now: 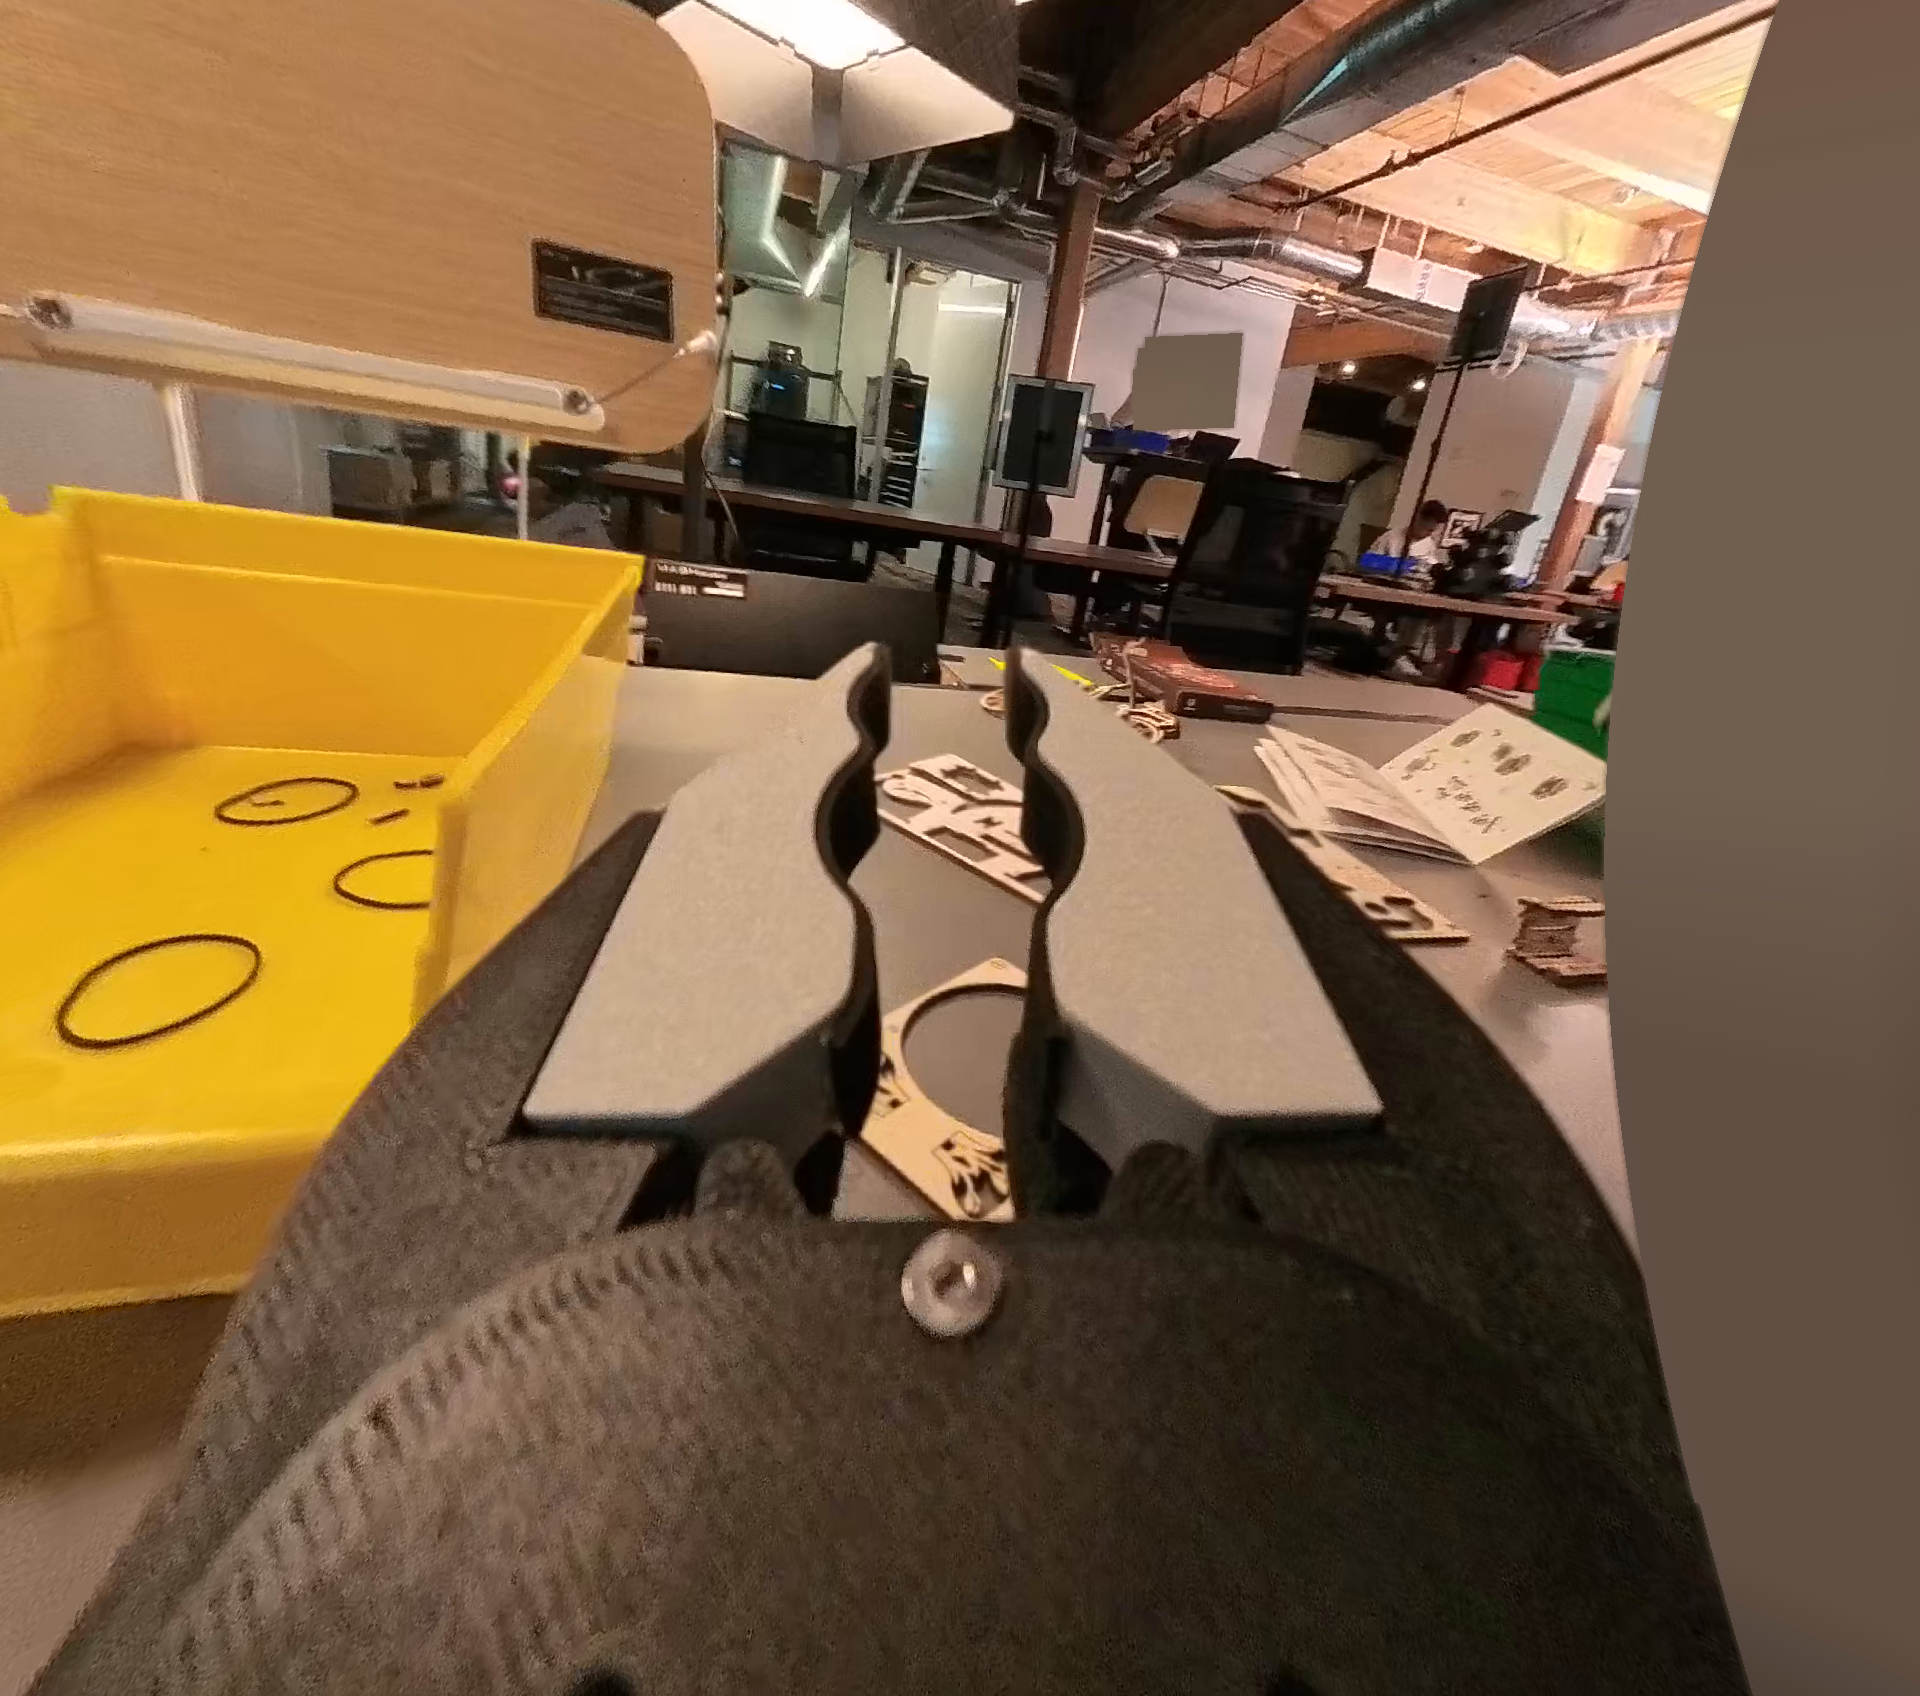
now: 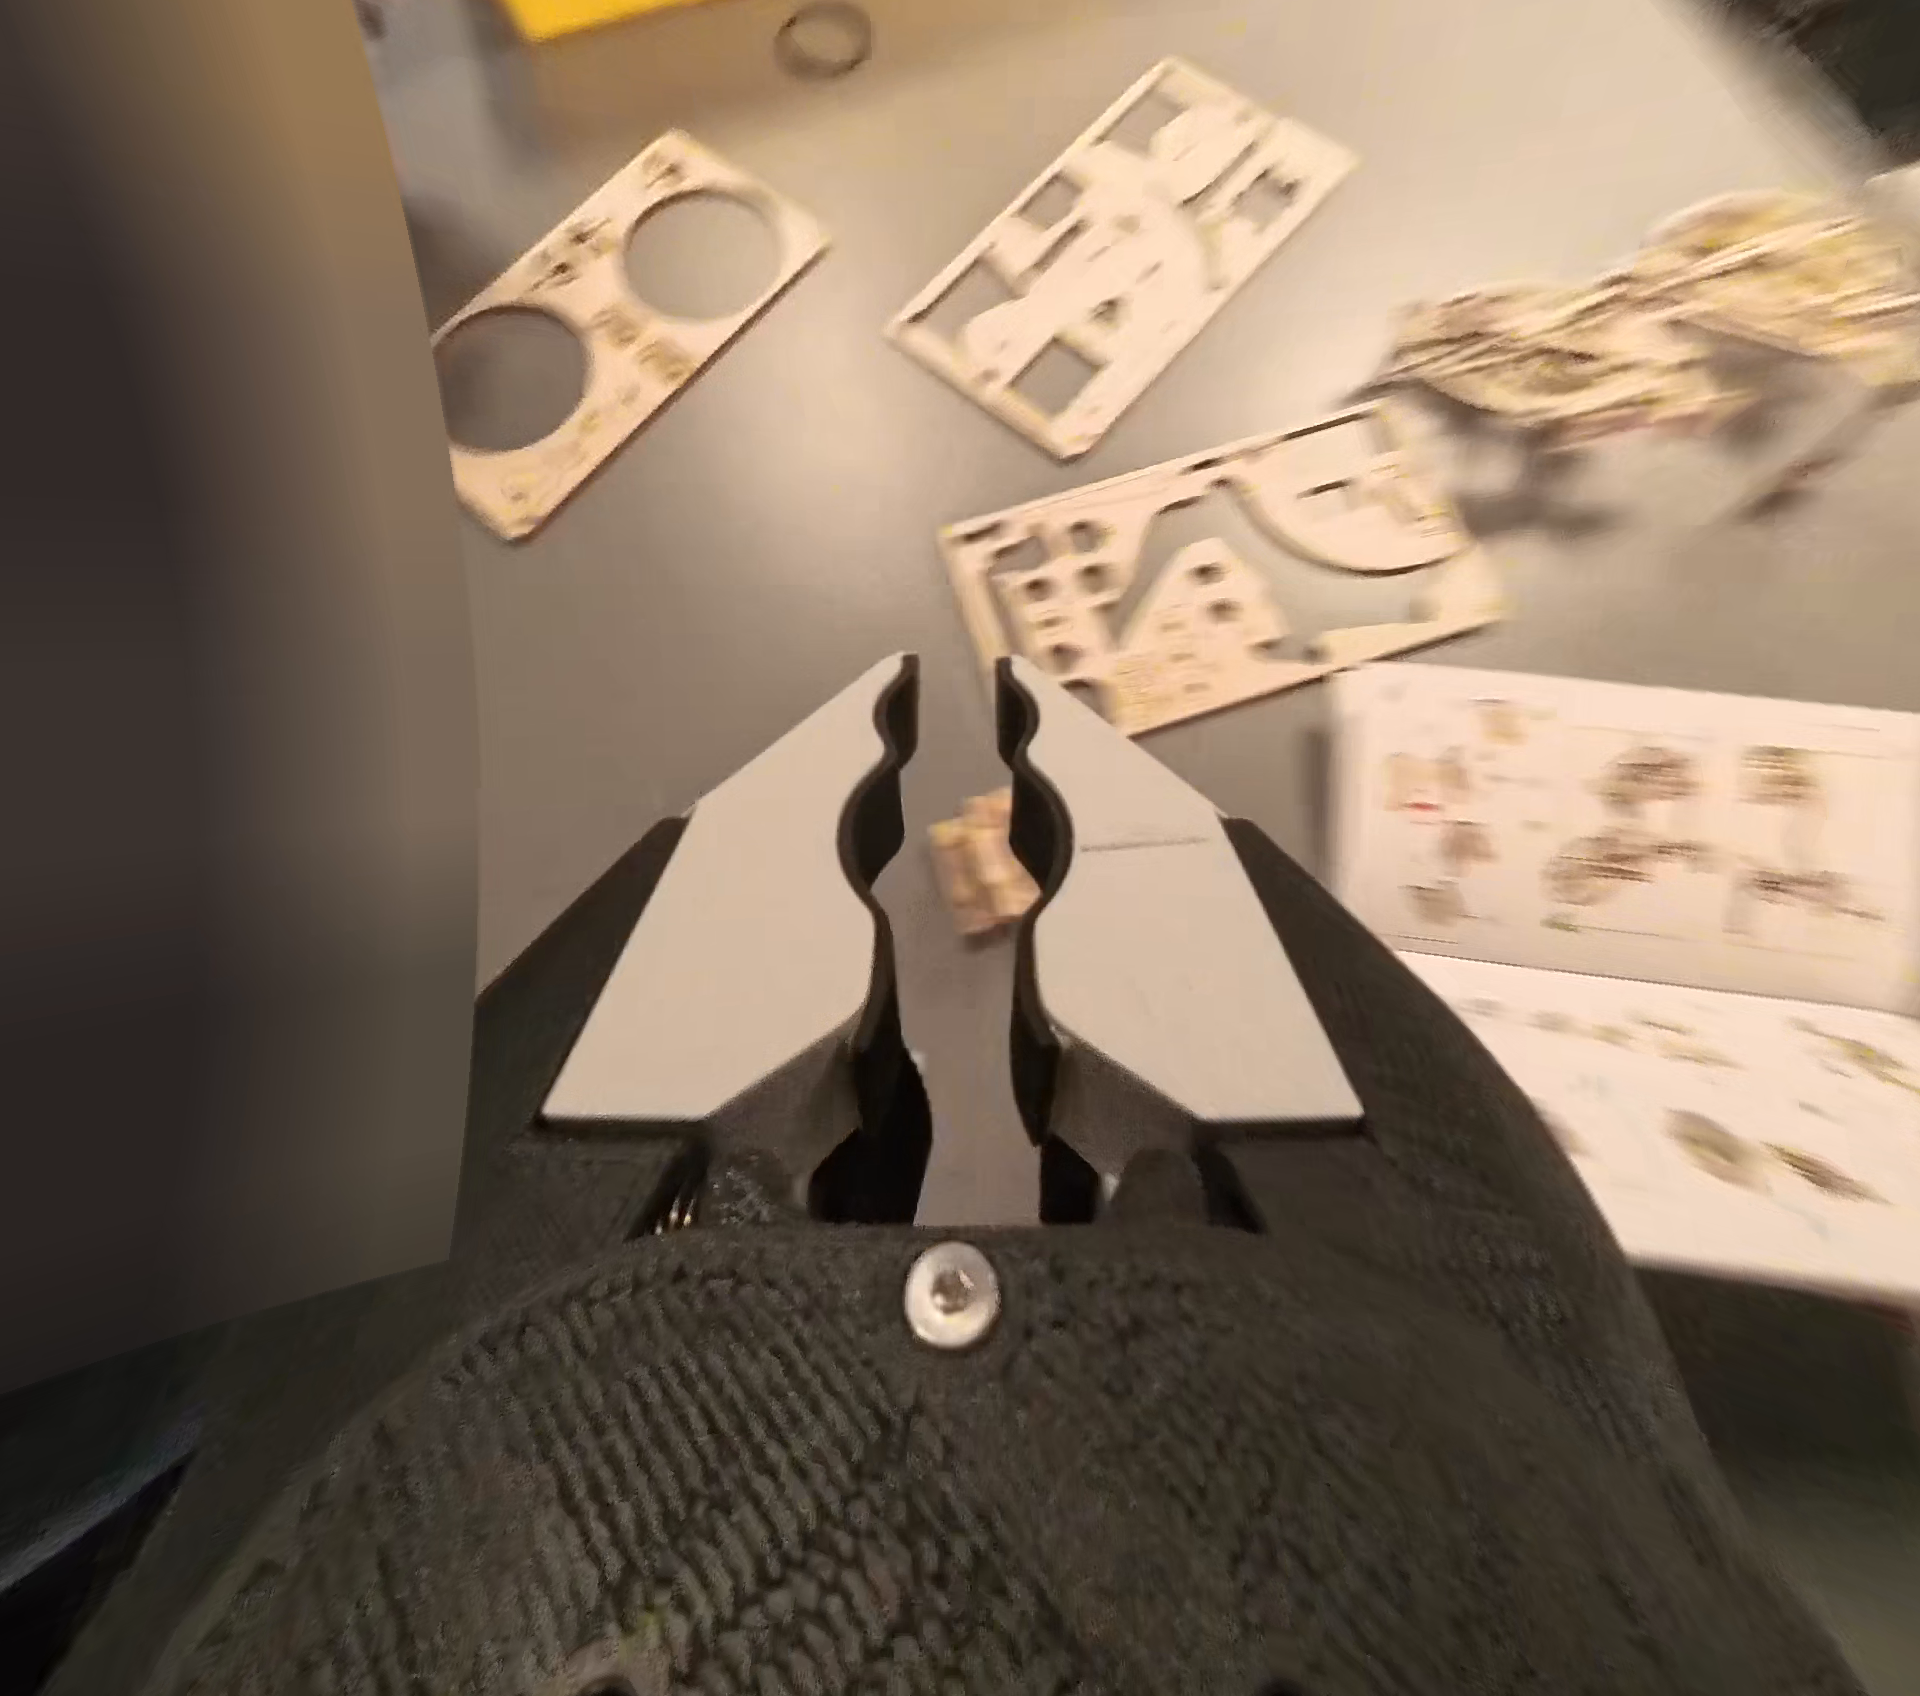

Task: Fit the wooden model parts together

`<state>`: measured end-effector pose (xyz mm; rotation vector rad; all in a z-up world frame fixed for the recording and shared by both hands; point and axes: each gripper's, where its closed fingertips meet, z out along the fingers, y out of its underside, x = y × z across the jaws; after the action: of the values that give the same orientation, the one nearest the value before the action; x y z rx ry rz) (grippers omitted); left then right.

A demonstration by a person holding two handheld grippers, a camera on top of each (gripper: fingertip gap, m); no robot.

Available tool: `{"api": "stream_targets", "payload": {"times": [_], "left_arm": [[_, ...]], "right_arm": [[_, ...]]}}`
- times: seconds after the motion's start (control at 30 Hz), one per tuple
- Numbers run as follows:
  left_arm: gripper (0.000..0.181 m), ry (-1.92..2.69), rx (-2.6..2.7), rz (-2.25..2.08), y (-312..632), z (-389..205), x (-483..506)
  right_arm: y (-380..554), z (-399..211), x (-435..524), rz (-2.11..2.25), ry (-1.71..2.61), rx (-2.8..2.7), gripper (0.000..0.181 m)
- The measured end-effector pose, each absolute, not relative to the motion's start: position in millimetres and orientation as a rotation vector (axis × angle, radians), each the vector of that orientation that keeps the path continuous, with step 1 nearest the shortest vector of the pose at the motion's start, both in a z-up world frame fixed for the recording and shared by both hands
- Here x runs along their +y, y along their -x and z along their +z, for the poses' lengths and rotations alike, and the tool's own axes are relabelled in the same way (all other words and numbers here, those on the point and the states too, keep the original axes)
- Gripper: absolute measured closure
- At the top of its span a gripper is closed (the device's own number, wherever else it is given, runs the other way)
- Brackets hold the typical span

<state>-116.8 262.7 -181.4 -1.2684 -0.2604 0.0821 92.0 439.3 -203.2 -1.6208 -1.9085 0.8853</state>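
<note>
Plywood, thin and laser-cut, so the parts look light, stiff and snap-prone; the small wooden block (image 2: pixel 982 862) lies on the grey counter (image 2: pixel 790 566) under the right tongs (image 2: pixel 956 675), which hang slightly parted and empty; take it across its flat sides. Cut-out sheets (image 2: pixel 1122 259) lie beyond, a built model (image 2: pixel 1662 337) farther right. The left tongs (image 1: pixel 951 670) are likewise slightly parted, empty, over a two-holed sheet (image 1: pixel 951 1064) beside the yellow bin (image 1: pixel 312 670).
</note>
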Motion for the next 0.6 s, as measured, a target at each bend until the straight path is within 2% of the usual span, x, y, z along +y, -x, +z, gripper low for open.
{"api": "stream_targets", "payload": {"times": [0.03,0.1,0.23,0.43,0.6], "left_arm": [[0.162,1.270,-0.248,0.107,115.2,-181.0,262.9],[0.161,1.288,-0.230,0.140,112.8,-182.2,265.3],[0.161,1.317,-0.253,0.147,116.4,-185.6,268.8],[0.157,1.276,-0.398,0.167,137.0,-186.0,260.0],[0.156,1.241,-0.479,0.199,148.1,-186.0,252.3]], "right_arm": [[-93.0,-194.9,458.6,0.848,1.571,-1.827,0.170],[-97.9,-180.0,498.4,0.753,1.466,-1.674,0.180],[-106.5,-161.2,546.5,0.631,1.171,-1.534,0.179],[-136.0,-190.2,594.3,0.386,0.874,-1.382,0.180],[-143.1,-204.8,581.3,0.359,0.710,-1.353,0.179]]}}
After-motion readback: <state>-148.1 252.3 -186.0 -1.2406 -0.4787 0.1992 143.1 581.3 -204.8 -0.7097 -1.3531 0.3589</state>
